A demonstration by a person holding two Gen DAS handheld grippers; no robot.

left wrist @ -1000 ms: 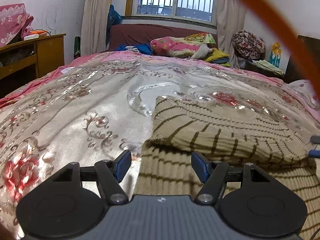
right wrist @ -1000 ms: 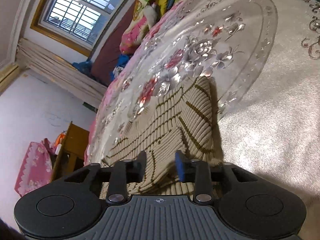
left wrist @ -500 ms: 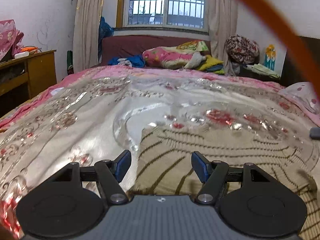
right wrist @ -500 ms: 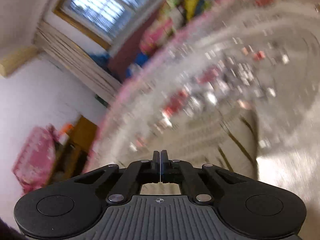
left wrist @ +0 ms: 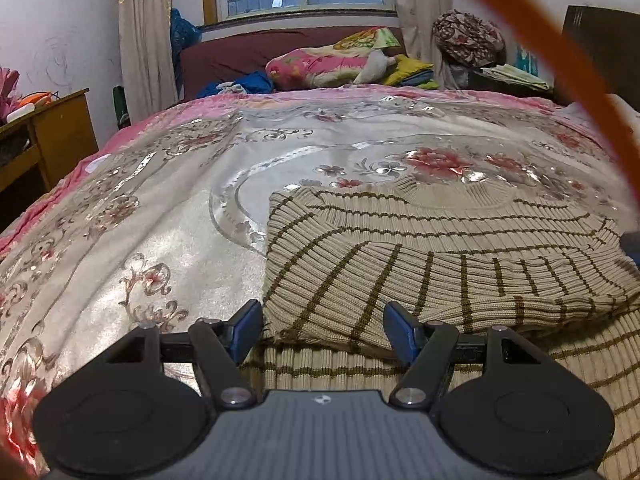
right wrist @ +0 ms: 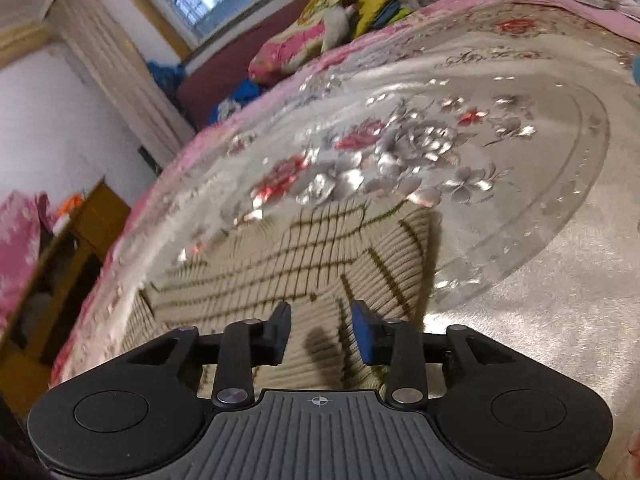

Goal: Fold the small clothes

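A beige ribbed sweater with brown stripes (left wrist: 432,256) lies flat on the floral bedspread (left wrist: 160,216), with a sleeve folded across its body. My left gripper (left wrist: 323,330) is open and empty, hovering just above the sweater's near left part. In the right wrist view the sweater (right wrist: 280,264) lies ahead, somewhat blurred. My right gripper (right wrist: 320,326) is open and empty, just above the sweater's near right part.
Pillows and folded bedding (left wrist: 344,64) are piled at the head of the bed under the window. A wooden cabinet (left wrist: 44,136) stands left of the bed. An orange cable (left wrist: 560,64) crosses the upper right of the left wrist view.
My right gripper was shut half a second ago and is now open over the sweater. My left gripper stayed open and rose, so more of the folded sweater shows.
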